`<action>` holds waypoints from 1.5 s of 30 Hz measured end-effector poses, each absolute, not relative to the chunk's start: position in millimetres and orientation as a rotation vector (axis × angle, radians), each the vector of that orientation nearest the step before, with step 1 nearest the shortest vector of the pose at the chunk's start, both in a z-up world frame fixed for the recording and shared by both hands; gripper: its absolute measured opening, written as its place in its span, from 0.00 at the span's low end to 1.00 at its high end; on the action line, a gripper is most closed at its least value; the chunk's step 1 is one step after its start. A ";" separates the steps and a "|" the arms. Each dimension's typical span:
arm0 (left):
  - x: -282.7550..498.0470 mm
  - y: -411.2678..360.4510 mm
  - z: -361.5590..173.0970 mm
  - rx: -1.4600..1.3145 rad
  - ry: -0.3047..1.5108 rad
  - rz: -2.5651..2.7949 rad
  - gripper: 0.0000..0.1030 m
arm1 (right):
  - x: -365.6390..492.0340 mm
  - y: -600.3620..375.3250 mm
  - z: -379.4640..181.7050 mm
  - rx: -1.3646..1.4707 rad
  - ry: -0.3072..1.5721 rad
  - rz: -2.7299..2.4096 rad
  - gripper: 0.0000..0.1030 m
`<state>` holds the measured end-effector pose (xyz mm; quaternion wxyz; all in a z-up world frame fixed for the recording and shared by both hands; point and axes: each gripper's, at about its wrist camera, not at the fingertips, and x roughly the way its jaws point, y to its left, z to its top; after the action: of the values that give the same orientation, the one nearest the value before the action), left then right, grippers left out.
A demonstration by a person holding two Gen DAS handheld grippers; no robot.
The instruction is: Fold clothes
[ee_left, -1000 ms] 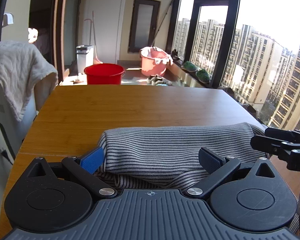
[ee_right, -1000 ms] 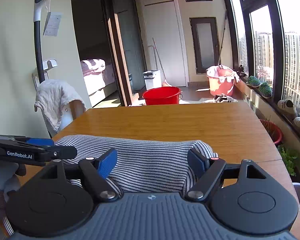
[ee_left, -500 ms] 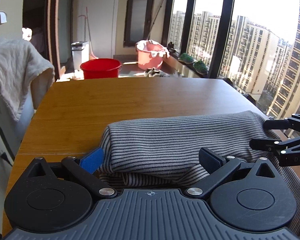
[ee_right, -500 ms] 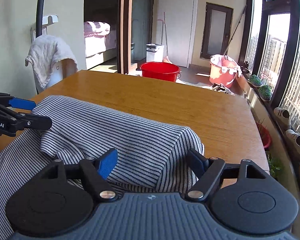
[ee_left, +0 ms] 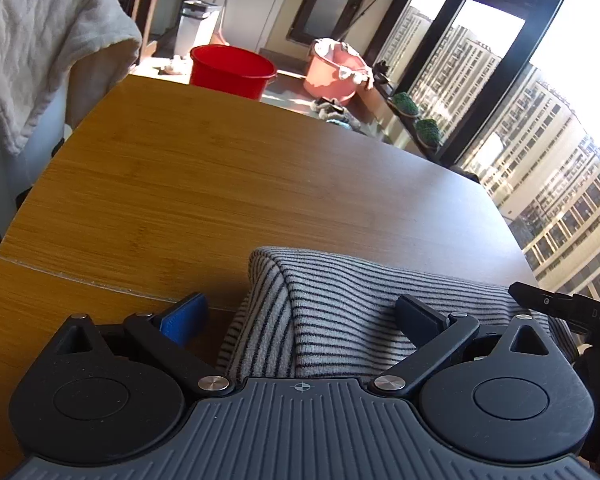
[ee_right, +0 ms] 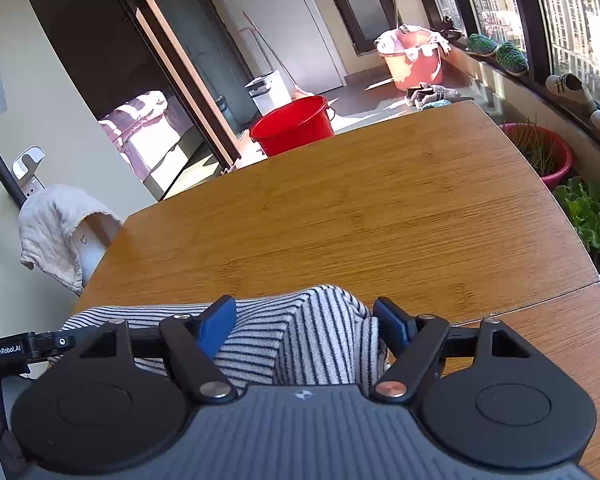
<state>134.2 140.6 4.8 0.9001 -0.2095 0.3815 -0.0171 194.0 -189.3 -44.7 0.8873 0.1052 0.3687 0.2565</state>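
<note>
A grey garment with thin dark stripes point(ee_left: 340, 312) lies bunched at the near edge of the wooden table point(ee_left: 220, 184). My left gripper point(ee_left: 300, 316) is open, its fingers spread on either side of the garment's left end. In the right wrist view the same garment point(ee_right: 300, 332) sits between the spread fingers of my right gripper point(ee_right: 304, 320), which is also open. The right gripper shows at the right edge of the left view point(ee_left: 560, 308), the left gripper at the left edge of the right view point(ee_right: 24, 348).
A chair with a white towel point(ee_left: 48, 40) stands left of the table. A red bucket point(ee_left: 232, 70) and a pink bucket point(ee_left: 336, 72) stand on the floor beyond the far edge. Potted plants point(ee_right: 588, 208) and windows line the right side.
Both grippers have pulled back toward the near edge and tilted. The garment now looks more bunched and takes up less of the table than before.
</note>
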 end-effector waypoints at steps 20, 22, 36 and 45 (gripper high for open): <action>32.6 103.4 52.6 -0.296 0.511 -0.106 0.86 | 134.6 -159.1 15.7 -0.390 0.403 0.601 0.64; 34.5 93.6 36.0 -0.343 0.598 -0.202 0.87 | 142.6 -126.6 26.6 -0.393 0.440 0.765 0.71; 24.6 97.6 -16.8 -0.424 0.675 -0.264 0.94 | 193.4 0.1 -33.2 -0.359 0.781 1.064 0.48; 2.3 147.9 8.6 -0.603 0.529 -0.177 0.97 | 77.0 -60.6 -0.2 -0.514 0.479 1.094 0.21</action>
<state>2.3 147.9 8.6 0.9168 -0.2933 0.2572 -0.0858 77.0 -60.6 -0.2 0.7961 -0.2394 0.2231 0.5091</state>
